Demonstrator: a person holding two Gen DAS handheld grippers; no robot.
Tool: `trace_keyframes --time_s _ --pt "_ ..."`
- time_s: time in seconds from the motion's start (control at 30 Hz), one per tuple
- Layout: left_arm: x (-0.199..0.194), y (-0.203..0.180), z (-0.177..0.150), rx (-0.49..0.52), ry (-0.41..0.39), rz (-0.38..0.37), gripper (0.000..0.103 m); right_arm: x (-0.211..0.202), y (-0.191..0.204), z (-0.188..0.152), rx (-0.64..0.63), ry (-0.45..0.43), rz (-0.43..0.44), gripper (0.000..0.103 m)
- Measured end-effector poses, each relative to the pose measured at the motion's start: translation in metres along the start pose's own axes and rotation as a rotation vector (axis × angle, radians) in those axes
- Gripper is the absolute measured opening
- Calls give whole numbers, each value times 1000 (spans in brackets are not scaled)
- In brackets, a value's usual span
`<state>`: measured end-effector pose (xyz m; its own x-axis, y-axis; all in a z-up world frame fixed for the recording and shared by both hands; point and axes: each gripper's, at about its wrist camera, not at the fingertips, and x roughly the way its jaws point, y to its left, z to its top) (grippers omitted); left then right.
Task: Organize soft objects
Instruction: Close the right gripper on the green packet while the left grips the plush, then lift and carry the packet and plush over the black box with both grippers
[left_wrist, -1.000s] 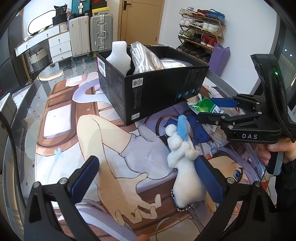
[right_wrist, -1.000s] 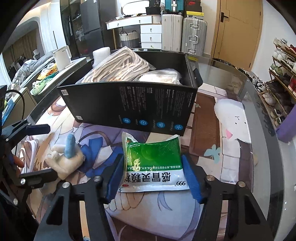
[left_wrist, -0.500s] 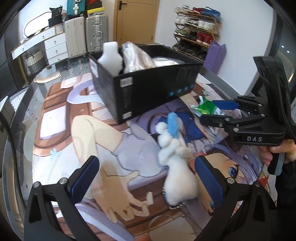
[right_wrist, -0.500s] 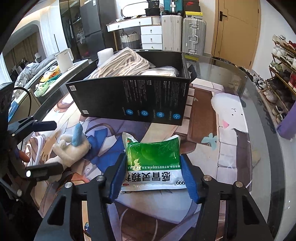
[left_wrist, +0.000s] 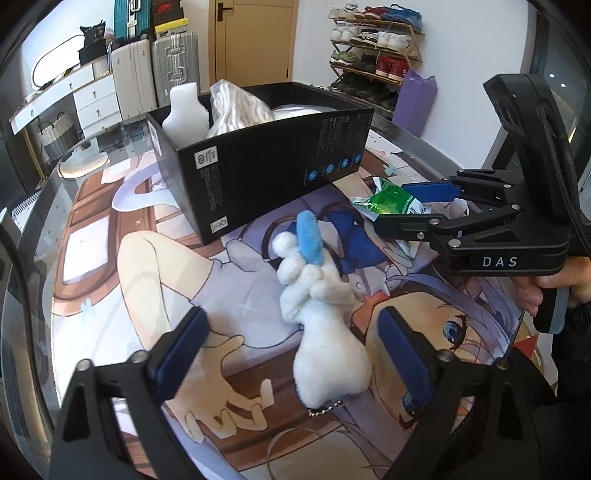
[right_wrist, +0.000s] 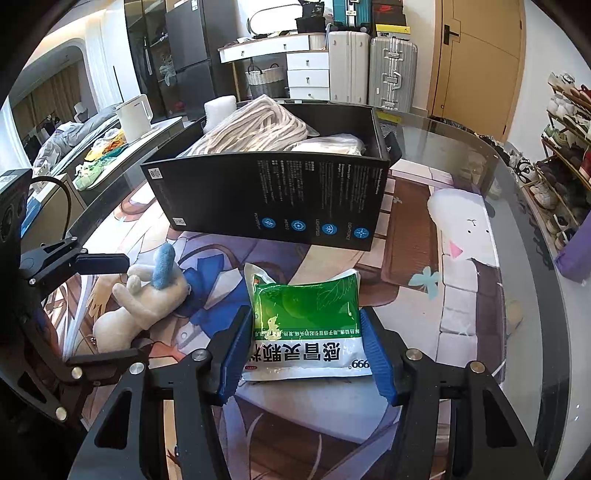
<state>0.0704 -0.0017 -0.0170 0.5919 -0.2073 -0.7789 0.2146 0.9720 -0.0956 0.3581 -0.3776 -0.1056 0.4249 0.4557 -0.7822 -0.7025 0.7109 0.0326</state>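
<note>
Inside black box — rope bundle, foam, both tools apart — holding nothing.

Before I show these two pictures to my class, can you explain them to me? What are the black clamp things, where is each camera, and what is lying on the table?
There is no robot here. A person holds a hand-operated gripper in each hand, each with two blue-padded fingers and a wide-angle camera looking along them. One picture comes from the left gripper, the other from the right gripper.

On a glass table covered by a cartoon-print mat stands a black box, already holding pale bundles. In front of it lie a white plush toy with a blue part, and a green-and-white packet.

The left fingers are wide open on either side of the toy, not touching it. The right fingers sit against the packet's two edges; a firm grip is not certain.
</note>
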Motion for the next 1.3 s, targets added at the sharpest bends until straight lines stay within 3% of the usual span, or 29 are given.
trace_keyframes --time_s 0.23,0.87,1.3 --pt "-7 3 -1 -18 -39 -57 33 -3 1 0 -2 -7 1 59" --pt "-31 8 4 -47 -129 -83 32 -26 6 3 -24 -79 16 58" --pt "-48 21 15 -91 -198 -41 33 -42 12 6 -46 -124 26 58"
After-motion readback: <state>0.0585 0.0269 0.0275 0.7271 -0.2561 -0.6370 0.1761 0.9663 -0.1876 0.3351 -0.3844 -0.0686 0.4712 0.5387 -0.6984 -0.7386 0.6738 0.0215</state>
